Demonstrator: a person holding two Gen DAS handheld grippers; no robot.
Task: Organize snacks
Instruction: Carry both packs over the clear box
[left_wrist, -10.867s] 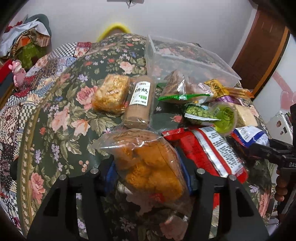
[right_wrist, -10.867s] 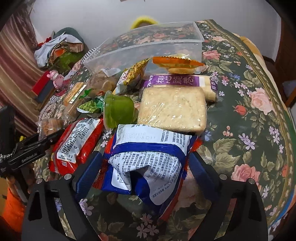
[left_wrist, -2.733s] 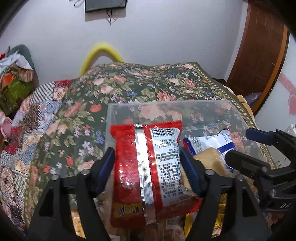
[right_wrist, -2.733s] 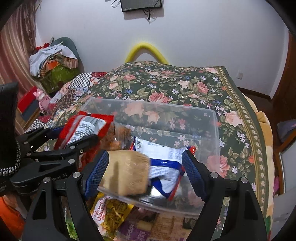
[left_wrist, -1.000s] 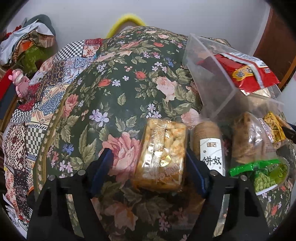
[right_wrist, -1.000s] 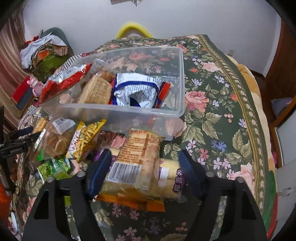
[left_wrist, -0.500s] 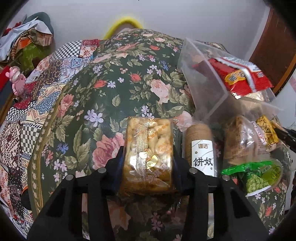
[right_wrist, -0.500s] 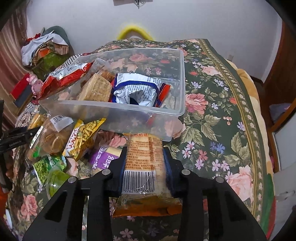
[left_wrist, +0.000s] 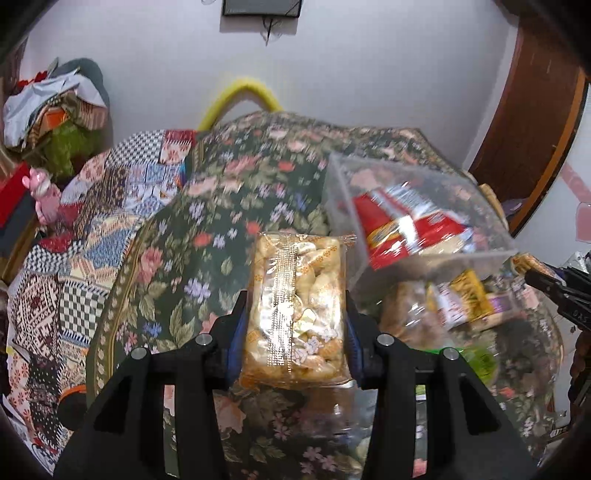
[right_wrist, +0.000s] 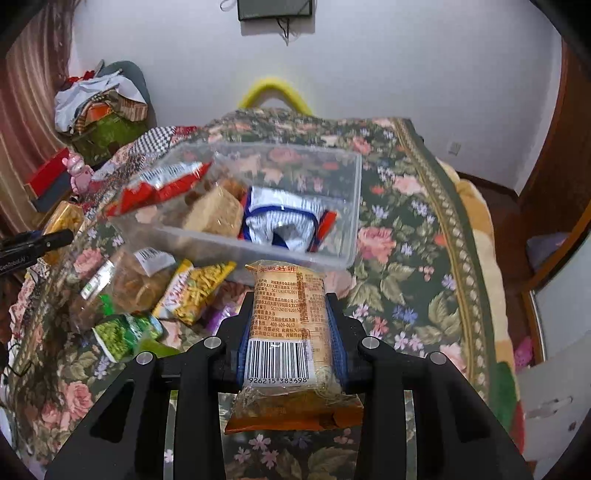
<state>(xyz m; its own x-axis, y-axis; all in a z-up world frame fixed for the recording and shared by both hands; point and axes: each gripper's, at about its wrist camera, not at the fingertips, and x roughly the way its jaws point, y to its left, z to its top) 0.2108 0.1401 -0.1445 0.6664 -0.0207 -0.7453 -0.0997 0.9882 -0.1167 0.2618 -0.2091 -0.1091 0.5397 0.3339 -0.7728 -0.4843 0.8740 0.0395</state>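
Note:
My left gripper (left_wrist: 293, 332) is shut on a clear pack of golden pastry snacks (left_wrist: 297, 306), held above the floral tablecloth. My right gripper (right_wrist: 290, 332) is shut on an orange-edged biscuit pack with a barcode (right_wrist: 288, 332), lifted just in front of the clear plastic bin (right_wrist: 351, 206). The bin (left_wrist: 340, 192) holds a red packet (right_wrist: 159, 188), a tan cracker block (right_wrist: 218, 214) and a blue-and-white packet (right_wrist: 284, 225). The right gripper's tips (left_wrist: 554, 291) show at the right edge of the left wrist view.
Loose snacks lie left of the right gripper: a yellow stick-snack bag (right_wrist: 195, 291), a green pea pack (right_wrist: 122, 332), a clear bag of brown rounds (right_wrist: 136, 280). A floral cloth (right_wrist: 406, 258) covers the round table. A cluttered pile (right_wrist: 99, 110) stands at the far left.
Both grippers closed on their packs and lifted them off the table. The left one rose more, and its view now shows the wall and the bin from higher up.

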